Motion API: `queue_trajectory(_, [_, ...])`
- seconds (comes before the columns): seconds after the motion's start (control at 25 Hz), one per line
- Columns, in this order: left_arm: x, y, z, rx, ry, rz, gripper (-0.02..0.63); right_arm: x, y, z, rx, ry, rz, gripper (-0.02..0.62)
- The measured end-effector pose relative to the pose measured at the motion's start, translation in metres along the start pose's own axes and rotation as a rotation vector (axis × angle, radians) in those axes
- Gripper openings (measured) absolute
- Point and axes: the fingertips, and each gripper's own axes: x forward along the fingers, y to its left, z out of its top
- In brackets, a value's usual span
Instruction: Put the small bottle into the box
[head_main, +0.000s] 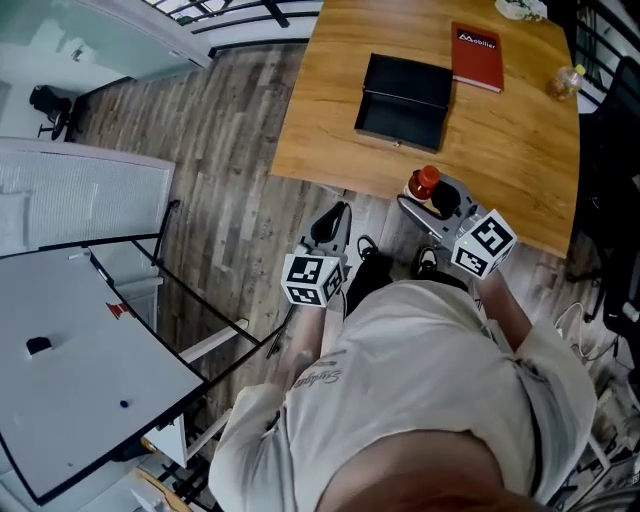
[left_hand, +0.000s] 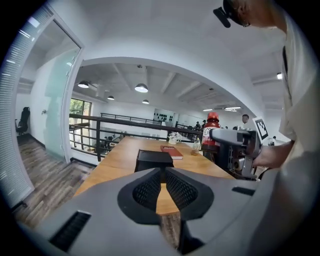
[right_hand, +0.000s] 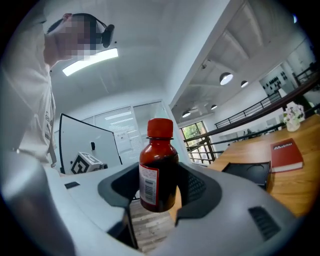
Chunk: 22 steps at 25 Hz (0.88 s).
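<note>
While the right gripper (right_hand: 160, 192) is clamped on the small bottle (right_hand: 159, 165), the bottle stands upright between its jaws, in the air near the front edge of the wooden surface (head_main: 500, 140). It has a dark red-brown body, a red cap and a white label with a barcode. The black box (head_main: 404, 100) lies open on the surface, well apart from the bottle. The left gripper (left_hand: 162, 189) has its jaws together, nothing between them.
</note>
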Motion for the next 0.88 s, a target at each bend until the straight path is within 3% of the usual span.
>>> queue_trajectory(0.16, [0.003,0.036,0.030,0.029,-0.057,-0.058,0.040,0.034,0.008,0.012,-0.016,-0.014,-0.068,0.218])
queue_trajectory(0.36, [0.020,0.080,0.040,0.009,-0.085,-0.127,0.041,0.071,0.012,0.019,-0.062,-0.025,-0.125,0.218])
queue_trajectory(0.64, [0.037,0.088,0.039,0.010,-0.059,-0.268,0.041,0.058,-0.007,0.010,-0.063,0.023,-0.330,0.218])
queue_trajectory(0.88, [0.063,0.105,0.048,-0.023,-0.060,-0.280,0.041,0.060,-0.034,0.009,-0.072,0.085,-0.366,0.218])
